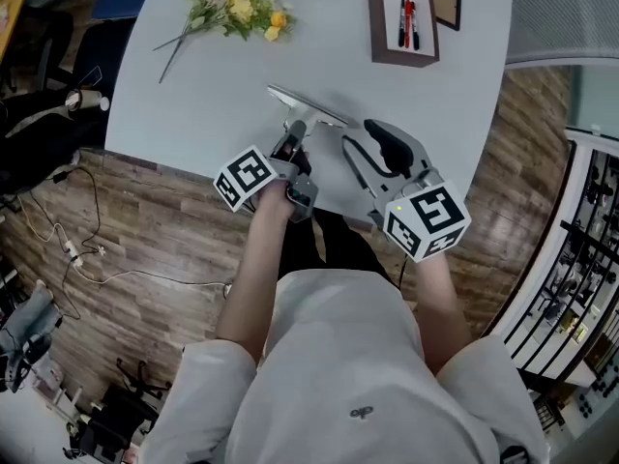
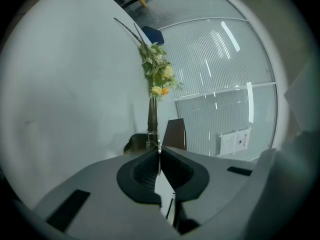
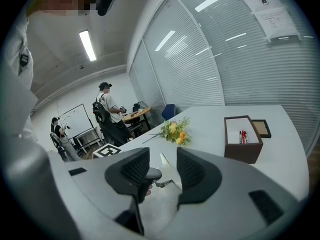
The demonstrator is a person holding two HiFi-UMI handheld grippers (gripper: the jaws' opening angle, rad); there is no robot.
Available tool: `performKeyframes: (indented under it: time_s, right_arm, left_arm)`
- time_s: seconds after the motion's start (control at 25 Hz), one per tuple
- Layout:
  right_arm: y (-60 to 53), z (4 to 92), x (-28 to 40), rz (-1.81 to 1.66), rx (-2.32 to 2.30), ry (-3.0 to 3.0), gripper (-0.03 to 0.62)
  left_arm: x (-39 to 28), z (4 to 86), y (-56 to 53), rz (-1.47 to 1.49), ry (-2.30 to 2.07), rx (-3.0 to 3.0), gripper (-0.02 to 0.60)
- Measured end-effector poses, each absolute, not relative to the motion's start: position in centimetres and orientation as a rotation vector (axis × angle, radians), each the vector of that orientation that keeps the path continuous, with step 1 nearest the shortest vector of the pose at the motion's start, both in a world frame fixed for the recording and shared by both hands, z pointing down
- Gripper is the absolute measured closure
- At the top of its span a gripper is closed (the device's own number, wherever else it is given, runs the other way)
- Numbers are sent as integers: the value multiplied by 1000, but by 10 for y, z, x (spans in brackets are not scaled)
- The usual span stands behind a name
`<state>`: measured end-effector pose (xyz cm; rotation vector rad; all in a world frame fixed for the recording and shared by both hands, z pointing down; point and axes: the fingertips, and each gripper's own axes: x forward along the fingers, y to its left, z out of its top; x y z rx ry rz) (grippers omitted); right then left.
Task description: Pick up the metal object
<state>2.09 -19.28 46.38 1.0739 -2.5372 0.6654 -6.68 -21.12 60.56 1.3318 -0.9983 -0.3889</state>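
Left tool (image 1: 295,141) is clenched on the metal object (image 1: 309,106): the left gripper view shows the pads pressed together with the thin metal edge pinched between them. The object is a flat bright strip with a small spring near the grip point. It sits mid-counter, toward the 6 o'clock edge of the white counter (image 1: 222,75), with its long axis running 10-to-4 in the head view.

The grip is at the near end, probably because that end is closest to the person and the spring hardware gives the pads something to bite. The free end points toward the flower bunch (image 1: 237,3) at 11 o'clock.

Right tool (image 1: 370,150) is released, jaws apart with nothing between them. It sits just beside the strip at its 4 o'clock, likely on standby or ready to steady it.

Can't tell whether the strip has left the surface.

The brown box (image 1: 404,58) with its marker pens (image 1: 408,22) and the small picture frame (image 1: 443,0) at 1 o'clock are well apart, so the lift path is clear.

Risk: an end grip on a long thin strip means the far end may sag or pivot once it's raised.
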Motion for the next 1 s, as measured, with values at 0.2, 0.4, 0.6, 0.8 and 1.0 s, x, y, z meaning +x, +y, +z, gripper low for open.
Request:
performKeyframes:
  time_s: [0.2,0.4,0.6,0.8,1.0]
  right_arm:
    - [-186,451,27,637,1075,-2557,431]
    - [-179,441,35,614,1078,-2574,431]
    - [-176,429,37,581,1074,-2607,436]
    - [-177,417,33,553,1061,-2643,439]
    - [-176,405,25,522,1039,-2683,445]
  left_arm:
    - [-62,586,-206,-401,-1005,1382,561]
    - [-61,568,-204,-419,-1026,1421,561]
    - [-64,543,-203,-445,-1054,1477,561]
    - [-72,516,-203,-515,-1069,1525,561]
    - [-81,489,-201,-537,-1099,1597,561]
